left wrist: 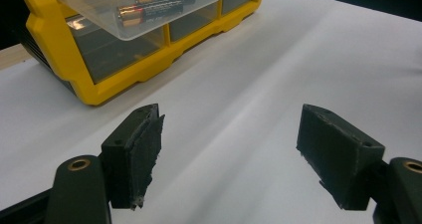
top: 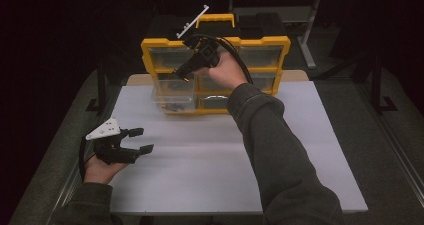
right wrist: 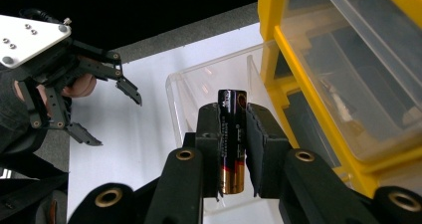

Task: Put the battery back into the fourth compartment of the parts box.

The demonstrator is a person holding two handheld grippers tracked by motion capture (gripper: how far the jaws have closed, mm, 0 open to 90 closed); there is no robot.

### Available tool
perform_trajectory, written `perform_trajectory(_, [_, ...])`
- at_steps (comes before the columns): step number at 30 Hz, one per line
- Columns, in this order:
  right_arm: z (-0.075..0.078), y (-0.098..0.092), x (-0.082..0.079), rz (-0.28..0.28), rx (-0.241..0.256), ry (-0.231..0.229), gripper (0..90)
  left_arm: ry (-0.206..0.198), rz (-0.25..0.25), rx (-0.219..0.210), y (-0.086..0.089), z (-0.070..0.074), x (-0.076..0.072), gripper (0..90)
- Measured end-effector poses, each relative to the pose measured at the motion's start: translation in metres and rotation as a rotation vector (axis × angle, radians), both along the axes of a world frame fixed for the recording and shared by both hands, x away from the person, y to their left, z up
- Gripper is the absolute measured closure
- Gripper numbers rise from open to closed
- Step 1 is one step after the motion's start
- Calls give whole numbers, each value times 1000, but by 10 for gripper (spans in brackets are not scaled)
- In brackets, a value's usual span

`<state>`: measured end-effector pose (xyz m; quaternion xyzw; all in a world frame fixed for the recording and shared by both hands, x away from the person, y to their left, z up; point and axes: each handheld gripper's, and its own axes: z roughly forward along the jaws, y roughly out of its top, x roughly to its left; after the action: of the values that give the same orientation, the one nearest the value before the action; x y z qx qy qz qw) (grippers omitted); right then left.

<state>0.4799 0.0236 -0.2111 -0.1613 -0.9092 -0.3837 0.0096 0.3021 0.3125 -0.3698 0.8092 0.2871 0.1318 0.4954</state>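
A yellow organizer with clear drawers stands at the back of the white table. One clear drawer is pulled out at its lower left, and two batteries lie in it. My right gripper is shut on a black and copper battery, held upright above that drawer. In the high view my right gripper points down and to the left in front of the organizer. My left gripper hovers open over the table's left side, nothing between its jaws.
The organizer's yellow frame lies ahead and to the left of my left gripper. A person's sleeve crosses the table's middle. My left gripper and its grey plate appear farther off. Dark floor surrounds the table.
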Motion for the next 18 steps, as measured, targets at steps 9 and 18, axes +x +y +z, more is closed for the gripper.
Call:
perform_trajectory(9, [-6,12,2,8,-1,4,760,-9,1,-5,0,0,0,253])
perform_trajectory(18, [-12,19,4,18,-4,6,759,-12,3,-5,1,0,-1,254])
